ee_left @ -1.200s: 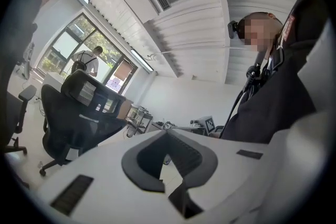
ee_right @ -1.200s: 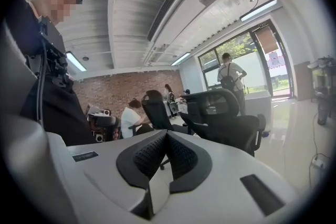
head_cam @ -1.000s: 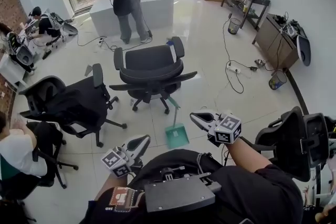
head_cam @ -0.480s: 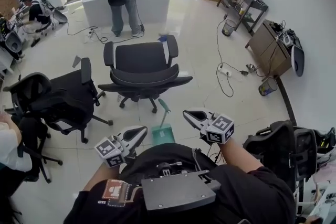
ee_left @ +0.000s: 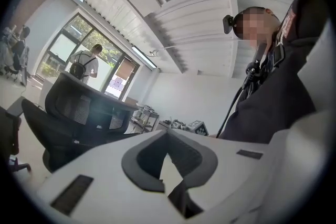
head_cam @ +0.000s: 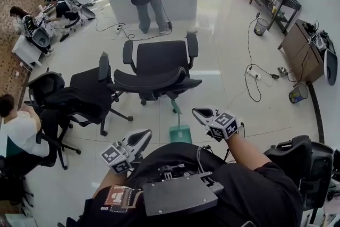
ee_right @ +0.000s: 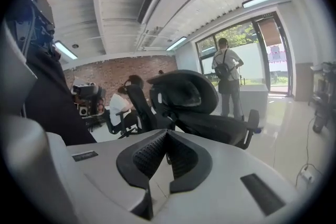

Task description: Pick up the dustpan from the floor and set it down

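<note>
On the tiled floor (head_cam: 223, 45), just before the black office chair (head_cam: 159, 69), the green dustpan (head_cam: 180, 134) was seen lying between and below both grippers. Its long axis was laid from the wide pan, nearest the person, away to the handle (head_cam: 174, 109) raised toward the chair. The right gripper (head_cam: 201, 113) was judged nearer than the left gripper (head_cam: 140, 139). Both pairs of jaws were pressed together, with nothing pinched.

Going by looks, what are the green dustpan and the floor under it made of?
Dustpan: probably moulded plastic, teal-green, since it is one even colour throughout; too small here to judge the sheen. Floor: likely polished or glazed tile, pale and glossy, with thin grid joints and bright reflections across it.
</note>
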A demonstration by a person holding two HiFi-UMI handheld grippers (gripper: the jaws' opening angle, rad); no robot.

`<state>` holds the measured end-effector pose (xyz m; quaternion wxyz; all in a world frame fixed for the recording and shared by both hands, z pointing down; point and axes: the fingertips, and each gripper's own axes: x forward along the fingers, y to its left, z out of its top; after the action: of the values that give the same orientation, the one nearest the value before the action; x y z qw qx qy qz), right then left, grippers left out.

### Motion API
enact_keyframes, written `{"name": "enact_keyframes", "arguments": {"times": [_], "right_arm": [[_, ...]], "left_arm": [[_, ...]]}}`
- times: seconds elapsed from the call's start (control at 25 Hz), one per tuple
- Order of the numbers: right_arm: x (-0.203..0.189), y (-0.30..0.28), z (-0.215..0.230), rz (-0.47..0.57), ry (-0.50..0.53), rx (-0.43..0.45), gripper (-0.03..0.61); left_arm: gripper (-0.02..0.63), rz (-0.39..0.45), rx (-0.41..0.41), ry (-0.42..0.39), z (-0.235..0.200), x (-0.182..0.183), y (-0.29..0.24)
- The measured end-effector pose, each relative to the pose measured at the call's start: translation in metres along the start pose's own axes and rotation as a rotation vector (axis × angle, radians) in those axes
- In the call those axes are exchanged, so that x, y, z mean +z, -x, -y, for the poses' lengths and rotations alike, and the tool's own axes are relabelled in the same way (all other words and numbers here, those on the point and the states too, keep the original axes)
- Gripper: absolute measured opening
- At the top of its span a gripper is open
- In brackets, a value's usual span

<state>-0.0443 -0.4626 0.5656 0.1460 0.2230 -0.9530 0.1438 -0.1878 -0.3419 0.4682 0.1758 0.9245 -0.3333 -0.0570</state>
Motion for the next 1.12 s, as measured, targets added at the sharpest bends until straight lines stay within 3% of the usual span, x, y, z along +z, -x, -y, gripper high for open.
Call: {"name": "enact_keyframes", "arguments": {"times": [0.16,0.32,0.56,0.8,0.92,1.12], "right_arm": [[-0.054,-0.035,0.045,-0.096,-0.068,-0.014,0.046],[-0.11,-0.093,0.077,-0.23,-0.059,-0.029,0.184],[-0.185,-0.194,0.137,-0.36,-0.024,-0.073,0.22],[-0.271,-0.288,0.177,-0.468,-0.077,-0.159,0.318],[-0.306,-0.33,0.214,-0.525,-0.045,-0.218,0.322],[-0.349,-0.37,0.233,-0.614,-0.065,-0.27,0.314]], "left_arm": [[0.008,0.001,0.062,0.028,-0.02,-0.01,-0.004],[0.008,-0.045,0.092,0.079,-0.056,-0.032,0.009],[0.008,-0.091,0.142,0.158,-0.127,-0.058,0.019],[0.008,-0.173,0.236,0.223,-0.176,-0.102,0.061],[0.008,-0.186,0.259,0.238,-0.207,-0.127,0.075],[0.008,-0.207,0.323,0.267,-0.234,-0.141,0.109]]}}
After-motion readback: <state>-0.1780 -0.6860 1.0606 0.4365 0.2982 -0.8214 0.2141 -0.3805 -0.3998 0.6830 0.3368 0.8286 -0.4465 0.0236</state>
